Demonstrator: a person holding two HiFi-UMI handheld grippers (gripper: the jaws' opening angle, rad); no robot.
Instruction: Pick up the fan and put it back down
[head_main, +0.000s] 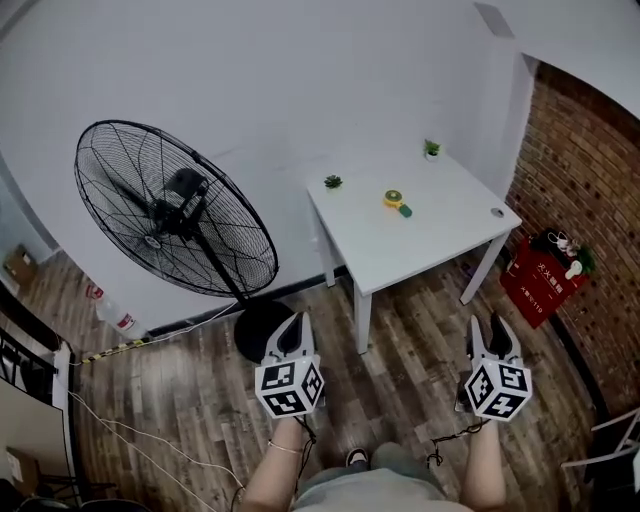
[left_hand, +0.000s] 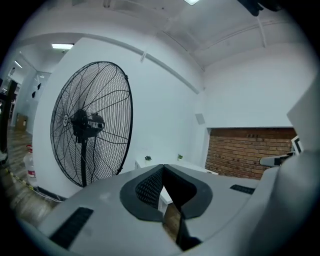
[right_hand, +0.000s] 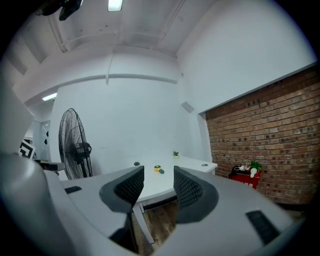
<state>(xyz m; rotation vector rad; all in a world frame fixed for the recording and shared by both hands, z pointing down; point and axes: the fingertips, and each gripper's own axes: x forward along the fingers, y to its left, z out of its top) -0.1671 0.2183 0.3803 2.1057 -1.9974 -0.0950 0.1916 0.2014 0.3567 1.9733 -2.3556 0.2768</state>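
Fan (head_main: 175, 210) well apart from both jaws

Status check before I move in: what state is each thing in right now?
fan: standing upright, untouched
left gripper: shut, empty
right gripper: open, empty
white table: standing upright, untouched
yellow item: lying on the white table
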